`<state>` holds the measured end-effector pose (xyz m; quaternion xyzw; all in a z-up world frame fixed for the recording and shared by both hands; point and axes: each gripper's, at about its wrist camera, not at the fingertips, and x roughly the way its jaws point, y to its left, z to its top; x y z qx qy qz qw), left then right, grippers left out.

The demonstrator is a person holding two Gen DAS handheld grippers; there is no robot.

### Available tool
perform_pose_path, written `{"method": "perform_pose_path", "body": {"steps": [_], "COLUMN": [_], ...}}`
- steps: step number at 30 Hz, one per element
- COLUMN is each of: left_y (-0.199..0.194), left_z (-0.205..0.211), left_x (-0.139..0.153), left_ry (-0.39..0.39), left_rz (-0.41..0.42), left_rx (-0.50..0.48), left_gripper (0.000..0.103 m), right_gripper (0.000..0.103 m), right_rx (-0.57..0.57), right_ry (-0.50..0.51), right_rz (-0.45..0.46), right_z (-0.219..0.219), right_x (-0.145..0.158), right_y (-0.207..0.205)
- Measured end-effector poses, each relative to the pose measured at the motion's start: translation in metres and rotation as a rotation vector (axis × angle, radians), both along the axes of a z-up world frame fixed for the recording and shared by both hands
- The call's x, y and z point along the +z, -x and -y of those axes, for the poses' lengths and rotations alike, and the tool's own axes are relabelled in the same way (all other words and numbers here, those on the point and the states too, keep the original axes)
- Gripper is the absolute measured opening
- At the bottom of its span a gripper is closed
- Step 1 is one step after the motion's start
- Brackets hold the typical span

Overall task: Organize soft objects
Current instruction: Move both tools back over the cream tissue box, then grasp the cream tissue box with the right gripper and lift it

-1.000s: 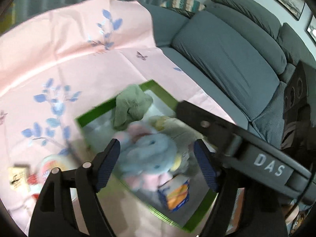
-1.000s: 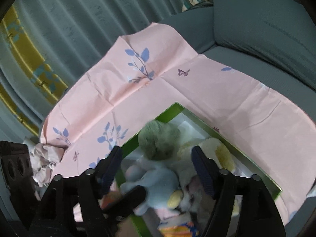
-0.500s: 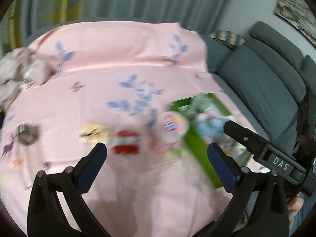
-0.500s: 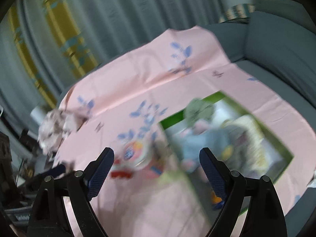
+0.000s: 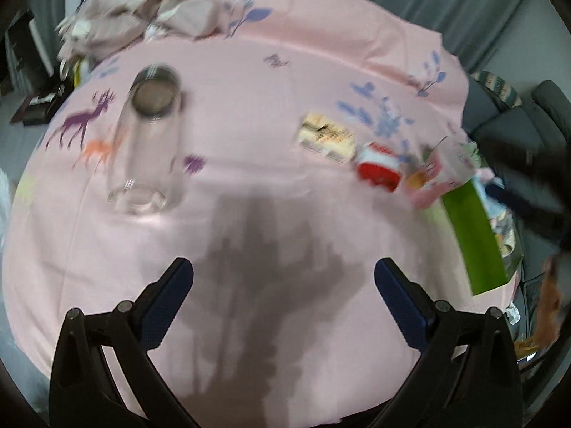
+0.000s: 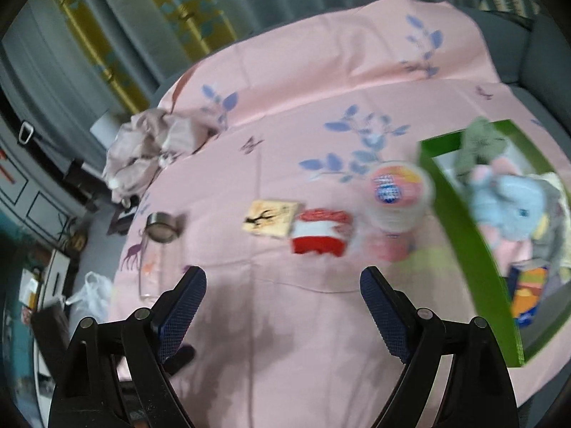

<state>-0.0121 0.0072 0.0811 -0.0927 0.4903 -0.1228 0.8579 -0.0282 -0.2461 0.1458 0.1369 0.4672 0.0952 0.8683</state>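
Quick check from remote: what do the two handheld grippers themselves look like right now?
Both look alike: the left gripper and right gripper have glossy black angular linkage arms with round silver rivets and dark blue textured finger pads. No cables or sleeves visible.

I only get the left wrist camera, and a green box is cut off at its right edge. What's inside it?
Observer: The right wrist view shows a pale blue plush toy lying in the green box.
Visitor: Anything else soft in there?
Observer: Yes, a grey-green cloth sits at the box's far corner.
Visitor: And the pink blur next to the box?
Observer: That is a round tub with a pink printed lid, standing just outside the box wall.
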Motion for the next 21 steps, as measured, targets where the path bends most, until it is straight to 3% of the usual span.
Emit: {"method": "perform_pose_path", "body": {"steps": [3,8,11,16,18,21], "left_y": [0.003,0.000,-0.001,-0.004,-0.004,-0.005], "left_z": [-0.014,-0.029,-0.035,-0.033,-0.031,-0.027], "left_x": [-0.011,-0.021,-0.029,-0.042,-0.045,-0.053], "left_ry": [-0.004,0.033,0.026,0.004,-0.003,-0.018], "left_rz": [-0.008,-0.036,-0.060,-0.114,-0.129,-0.175], "left_rx": [0.029,0.039,0.047,0.042,0.038,0.040], "left_gripper": [0.101,0.101,0.101,0.101,0.101,0.101], "right_gripper": [0.089,0.089,0.089,0.089,0.089,0.089], "right_rx": [0.018,0.011,0.003,-0.019,-0.049,-0.039], "right_ry": [0.002,0.039,0.110,0.158,0.212,0.205], "right_rz": [-0.033,-0.169,-0.214,-0.327,-0.340,-0.364], "right_z": [-0.026,-0.064,-0.083,-0.090,-0.088,-0.088], "right_x": [-0.009,-0.044,-0.062,-0.092,-0.099,-0.107], "right_y": [-0.022,-0.071,-0.095,-0.130,-0.140,-0.151]}}
